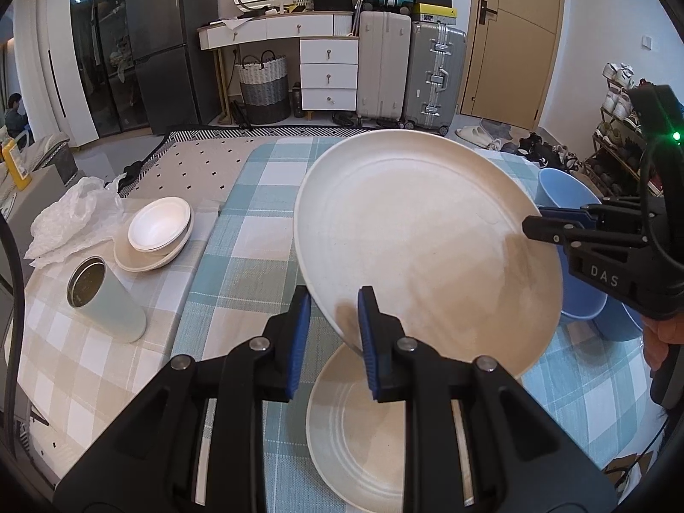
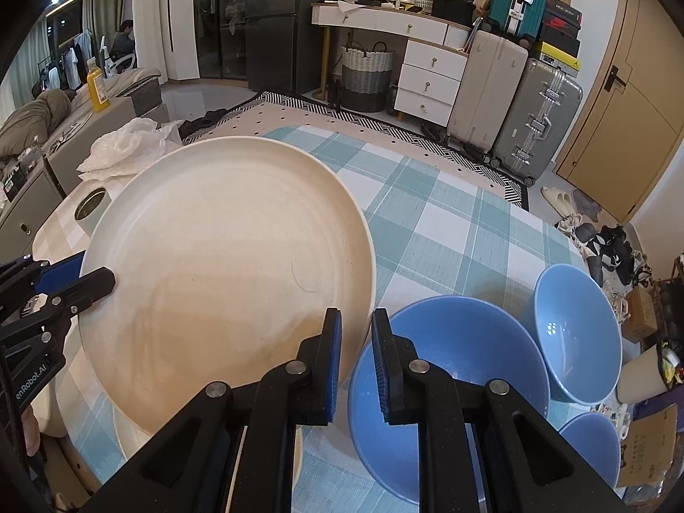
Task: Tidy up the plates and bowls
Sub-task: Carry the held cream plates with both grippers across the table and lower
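A: Both grippers have that big cream plate (image 1: 427, 248) by its rim. The left gripper (image 1: 331, 333) is clamped on the near edge, low in the middle of its own view, and the right gripper (image 2: 357, 359) pinches the opposite edge, bottom centre of its view.

B: It looks clear of the table (image 1: 239, 256), tilted, with a second plate (image 1: 355, 436) lying flat right beneath it at the bottom of the left view.

A: I'd guess it's headed for the stack of dishes (image 1: 156, 235) at the left of that view, next to the green cup (image 1: 107, 299) lying on its side.

B: Then both ends should rise evenly. A rim grip is thin, and if one hand leads, the plate twists in the pads.

A: Also watch the blue bowls (image 2: 449, 384) at the lower right of the right view. The nearest one sits just beside the plate's edge.

B: Swing wide of the cup too, and level the plate before lowering it.
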Demonstrator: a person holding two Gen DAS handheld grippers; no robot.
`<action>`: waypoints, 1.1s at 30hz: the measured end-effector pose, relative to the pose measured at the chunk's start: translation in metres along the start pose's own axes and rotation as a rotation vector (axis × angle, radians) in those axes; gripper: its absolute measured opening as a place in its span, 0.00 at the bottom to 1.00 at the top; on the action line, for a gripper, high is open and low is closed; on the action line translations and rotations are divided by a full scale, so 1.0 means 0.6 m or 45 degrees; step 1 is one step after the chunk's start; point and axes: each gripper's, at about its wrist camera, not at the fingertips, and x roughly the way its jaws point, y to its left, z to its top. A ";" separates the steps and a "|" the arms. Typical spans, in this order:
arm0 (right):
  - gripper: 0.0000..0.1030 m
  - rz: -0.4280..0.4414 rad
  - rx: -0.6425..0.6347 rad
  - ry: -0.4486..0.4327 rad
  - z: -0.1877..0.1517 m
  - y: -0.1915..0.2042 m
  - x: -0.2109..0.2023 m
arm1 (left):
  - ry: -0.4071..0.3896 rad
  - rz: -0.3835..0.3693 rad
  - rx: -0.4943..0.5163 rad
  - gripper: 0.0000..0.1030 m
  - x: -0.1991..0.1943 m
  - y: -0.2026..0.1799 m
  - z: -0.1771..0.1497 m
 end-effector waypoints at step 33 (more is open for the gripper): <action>0.14 -0.033 -0.023 -0.065 -0.104 0.066 -0.087 | -0.063 -0.010 0.012 0.18 -0.119 0.000 -0.108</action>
